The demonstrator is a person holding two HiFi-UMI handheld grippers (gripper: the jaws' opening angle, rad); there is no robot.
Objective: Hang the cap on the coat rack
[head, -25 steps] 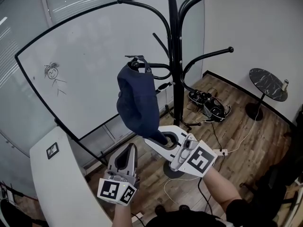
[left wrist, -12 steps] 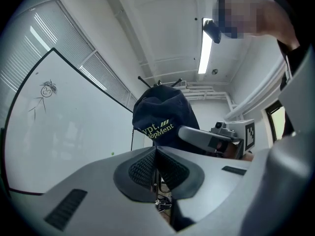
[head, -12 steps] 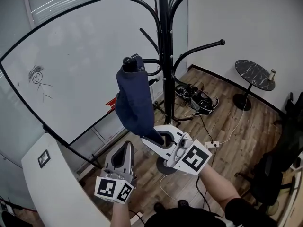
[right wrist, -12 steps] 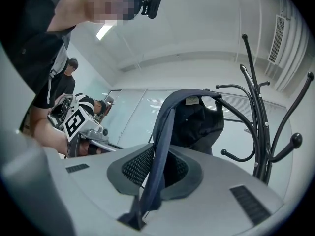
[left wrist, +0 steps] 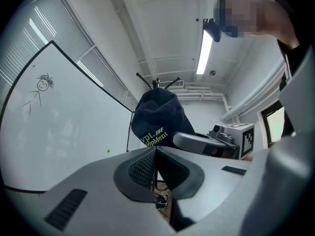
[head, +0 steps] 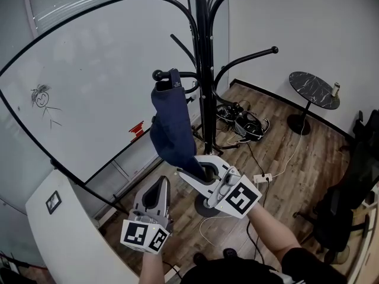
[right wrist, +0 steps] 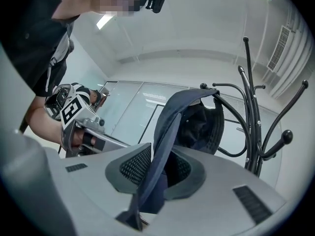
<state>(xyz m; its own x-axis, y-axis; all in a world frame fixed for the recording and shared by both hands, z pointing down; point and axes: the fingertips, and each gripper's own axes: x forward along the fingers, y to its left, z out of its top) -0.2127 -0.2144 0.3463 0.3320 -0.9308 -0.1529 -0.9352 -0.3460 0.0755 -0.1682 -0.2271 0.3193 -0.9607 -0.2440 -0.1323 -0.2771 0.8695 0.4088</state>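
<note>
wood-plank floor (head: pixel 296 158) below, white walls around, and a big whiteboard (head: pixel 89 81) on the left with a small stick figure (head: pixel 42 99) scribbled on it. a round dark marble side table (head: pixel 314 89) stands off to the right, and a tangle of cables (head: pixel 241 122) lies at the foot of the black coat rack (head: pixel 201 64).

now the cap (head: pixel 172 123): navy, soft crown, pale yellow-green lettering on the front in the left gripper view. its back strap is over a lower, ball-tipped hook of the rack, and it hangs down with the brim lowest.

the right gripper (head: pixel 199 169) reaches up from below, and the brim runs straight down between its jaws. those jaws are opening: in the right gripper view the brim stands between the ribbed pads with a dark gap on one side, so it is released rather than pinched.

the left gripper (head: pixel 161 186) sits lower and to the left, apart from the cap, jaws clenched together on nothing.
</note>
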